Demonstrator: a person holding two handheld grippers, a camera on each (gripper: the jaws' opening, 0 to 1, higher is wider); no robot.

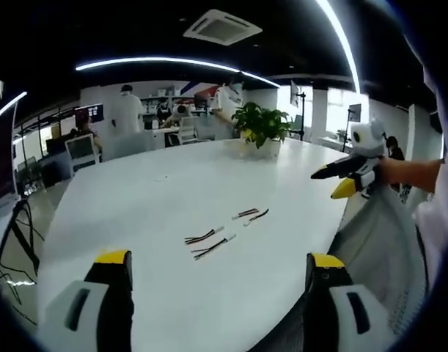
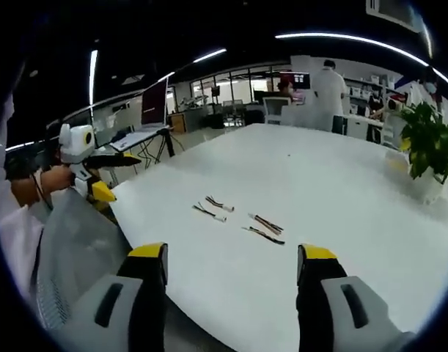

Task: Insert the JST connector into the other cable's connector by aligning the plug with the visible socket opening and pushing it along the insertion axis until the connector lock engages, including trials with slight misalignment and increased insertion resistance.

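Several short JST cables lie on the white table [image 1: 158, 198]. In the left gripper view one pair [image 1: 207, 242] lies nearer and another pair [image 1: 251, 215] a little farther right. In the right gripper view the pairs appear as a left one [image 2: 213, 209] and a right one [image 2: 265, 228]. My left gripper [image 1: 220, 258] hovers over the table's near edge, jaws wide apart and empty, well short of the cables. My right gripper [image 2: 232, 253] is likewise open and empty. Each gripper also shows in the other's view, held off the table edge: the right gripper [image 1: 347, 177] and the left gripper [image 2: 92, 176].
A potted plant [image 1: 262, 125] [image 2: 429, 147] stands at the table's far side. A grey mesh chair back [image 1: 377, 242] [image 2: 77, 242] sits against the near table edge. People, desks and monitors fill the office behind. The table around the cables is bare.
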